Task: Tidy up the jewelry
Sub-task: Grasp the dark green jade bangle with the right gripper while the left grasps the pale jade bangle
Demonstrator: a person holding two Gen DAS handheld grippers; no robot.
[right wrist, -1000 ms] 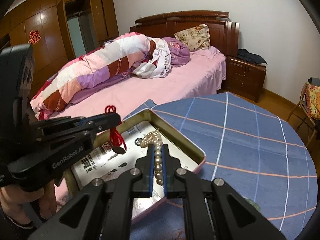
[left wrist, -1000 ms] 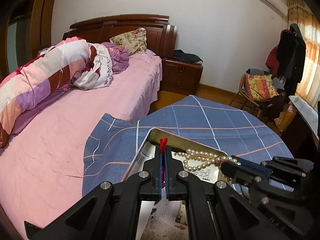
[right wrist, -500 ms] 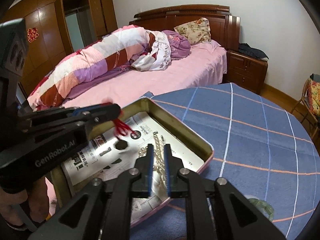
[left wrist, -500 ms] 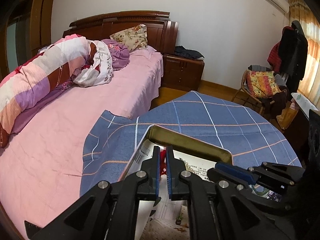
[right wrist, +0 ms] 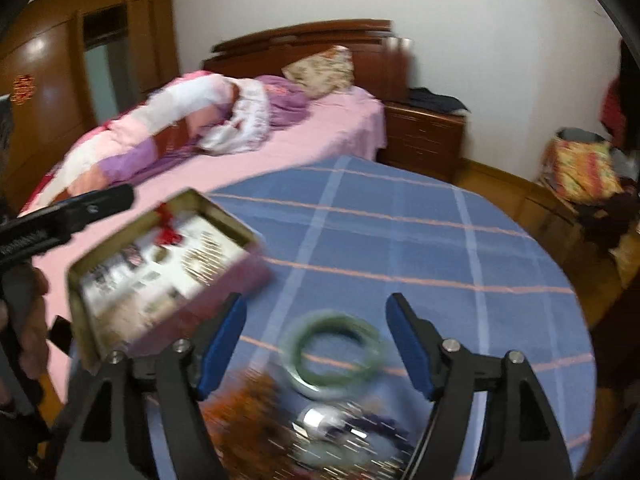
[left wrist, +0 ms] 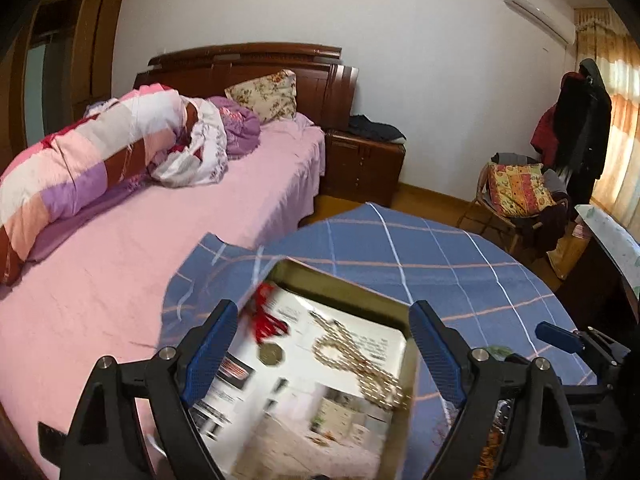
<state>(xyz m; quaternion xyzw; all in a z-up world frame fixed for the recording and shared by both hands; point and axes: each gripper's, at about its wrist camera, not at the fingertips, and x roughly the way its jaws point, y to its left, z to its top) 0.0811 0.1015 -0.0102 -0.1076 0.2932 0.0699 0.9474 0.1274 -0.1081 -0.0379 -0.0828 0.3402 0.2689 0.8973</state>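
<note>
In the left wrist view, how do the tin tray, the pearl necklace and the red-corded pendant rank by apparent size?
1. tin tray, clearly largest.
2. pearl necklace.
3. red-corded pendant, slightly smaller; blur makes these last two close.

My tongs (left wrist: 320, 344) look like matt black plastic with ribbed blue pads (left wrist: 210, 346) and shiny metal screws (left wrist: 107, 361). The tin (left wrist: 340, 280) is dull, brassy metal, lined with printed paper (left wrist: 304, 396) that has a slight sheen. In it lie glossy pearls (left wrist: 356, 360) and a red thread tassel (left wrist: 266, 316). The tablecloth (right wrist: 400, 240) is soft matt checked cloth. The green bangle (right wrist: 336, 350) looks smooth and polished. The headboard (left wrist: 248, 62) is varnished dark wood.
</note>
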